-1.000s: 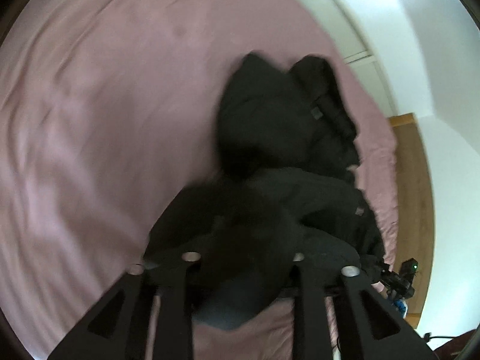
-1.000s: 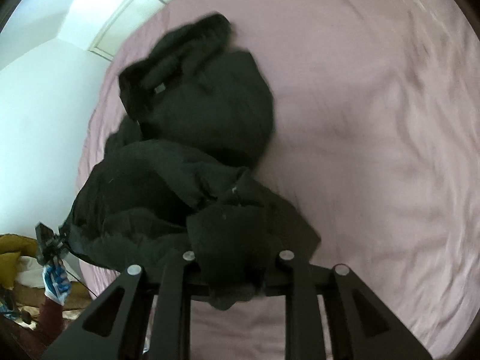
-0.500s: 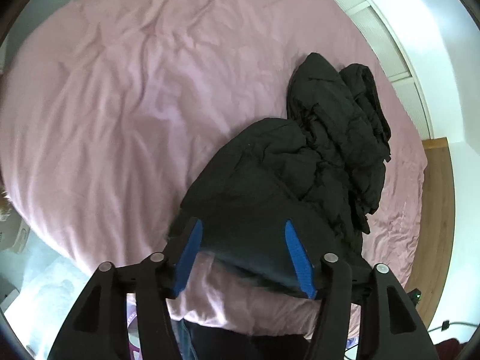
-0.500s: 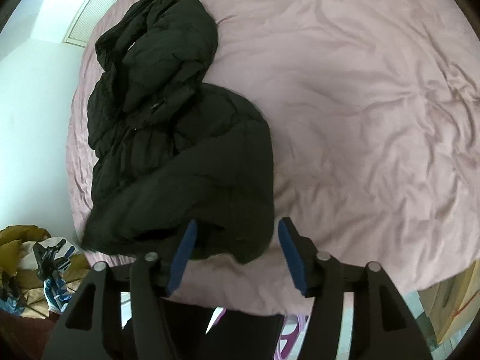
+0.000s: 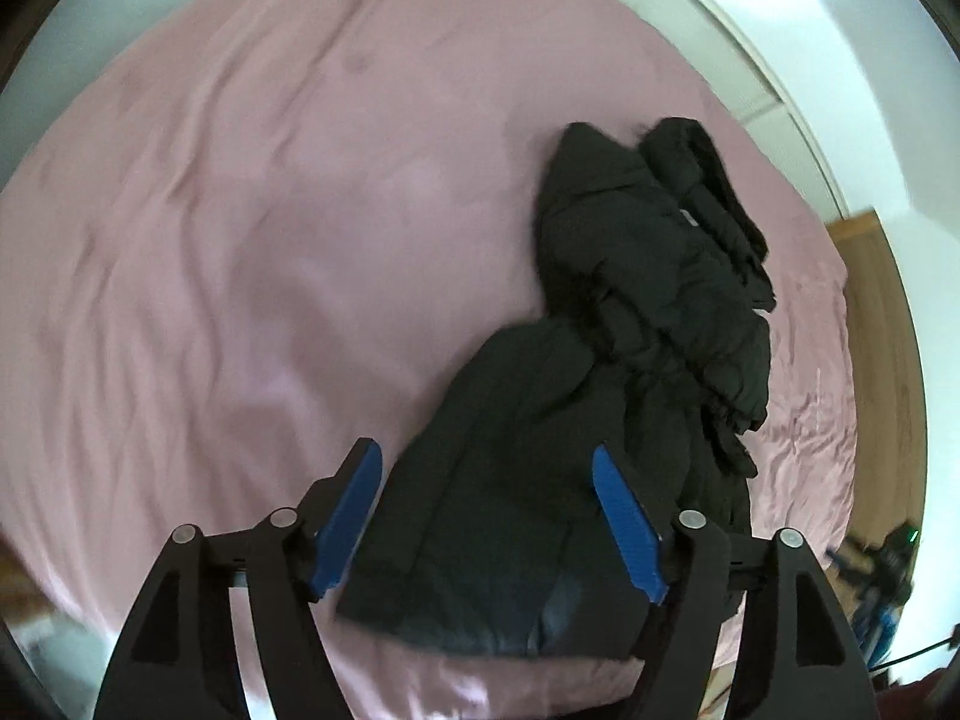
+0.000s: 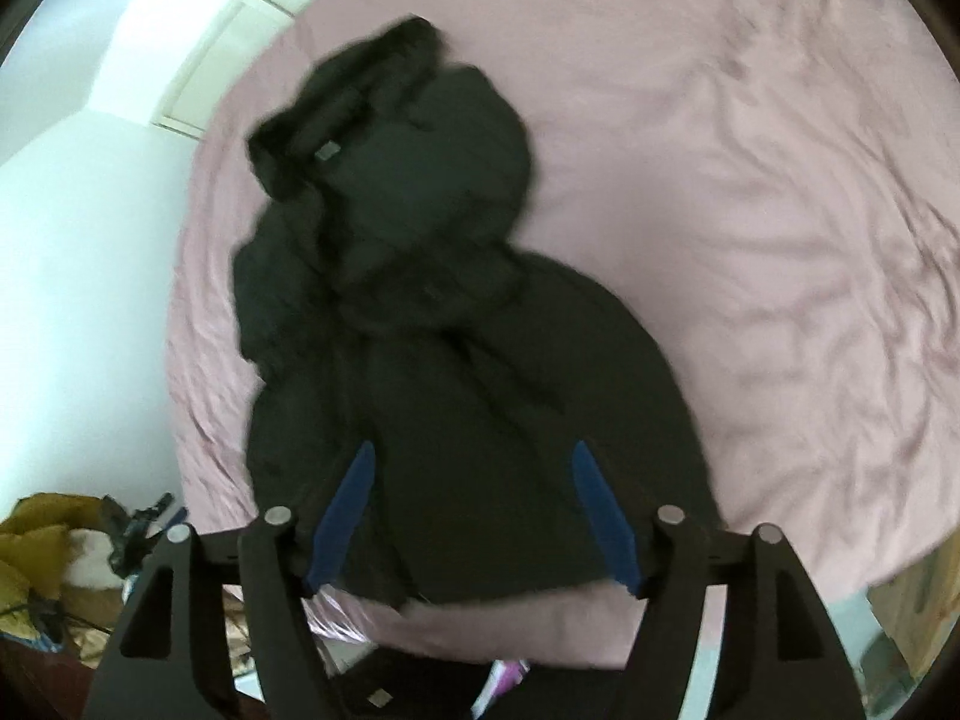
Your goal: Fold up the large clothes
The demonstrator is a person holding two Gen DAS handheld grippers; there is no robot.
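A black puffy hooded jacket [image 5: 606, 372] lies crumpled on the pink bed sheet [image 5: 240, 276], hem toward me, hood at the far end. In the right wrist view the jacket [image 6: 444, 324] fills the middle, with its hood [image 6: 354, 102] at the top left. My left gripper [image 5: 487, 468] is open and empty above the jacket's hem. My right gripper [image 6: 471, 468] is open and empty above the lower part of the jacket. The blue pads [image 5: 627, 522] of both stand wide apart.
The pink sheet [image 6: 750, 210] covers a wide bed. A white wall [image 6: 72, 240] and white doors stand behind. A wooden floor [image 5: 882, 360] shows at the right. A yellow pile with gear [image 6: 54, 552] lies beside the bed's near left corner.
One second ago both grippers were shut on the jacket's hem and held it up. They let go, and the jacket now lies flat on the bed with both grippers open just above it.
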